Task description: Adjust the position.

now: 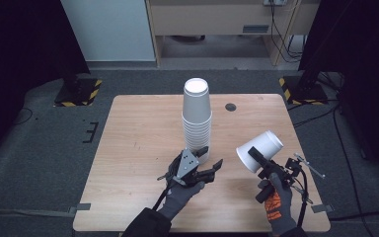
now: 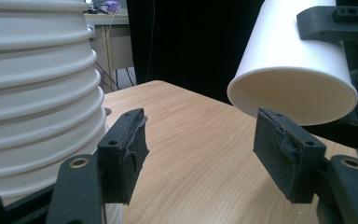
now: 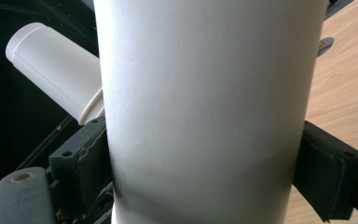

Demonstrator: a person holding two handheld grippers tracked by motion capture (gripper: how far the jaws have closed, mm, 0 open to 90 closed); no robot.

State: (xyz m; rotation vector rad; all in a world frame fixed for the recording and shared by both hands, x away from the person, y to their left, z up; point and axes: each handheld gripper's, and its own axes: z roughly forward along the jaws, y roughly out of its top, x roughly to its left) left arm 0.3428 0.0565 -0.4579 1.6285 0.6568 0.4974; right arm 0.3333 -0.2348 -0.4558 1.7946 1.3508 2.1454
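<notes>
Cups: 1 white paper cup (image 1: 259,149) is off the stack and held in the right gripper (image 1: 260,159), lifted clear above the right half of the surface (image 1: 138,148), mouth tipped toward the person's left. In the right gripper view the pads (image 3: 81,163) press on both sides of the cup wall (image 3: 205,107), so that gripper is clamped on it.

Stack of cups (image 1: 197,118) stands upside down, roughly mid-surface, slightly toward the far edge. Count of the cups left in it is unclear.

Left gripper (image 1: 211,165) sits at the stack's base on the near side, jaws apart with nothing between them. In the left gripper view 1 pad (image 2: 123,151) sits just beside the lowest rims (image 2: 37,116); I can't tell whether it touches them. The held cup (image 2: 293,60) hangs beyond the other pad.

Progress, my read: 1 cup separated, the rest of the stack untouched. Left looks set to steady the stack or take the next cup.

Labels: none readable. Cups are plain white, no print on the grippers that I can make out.
</notes>
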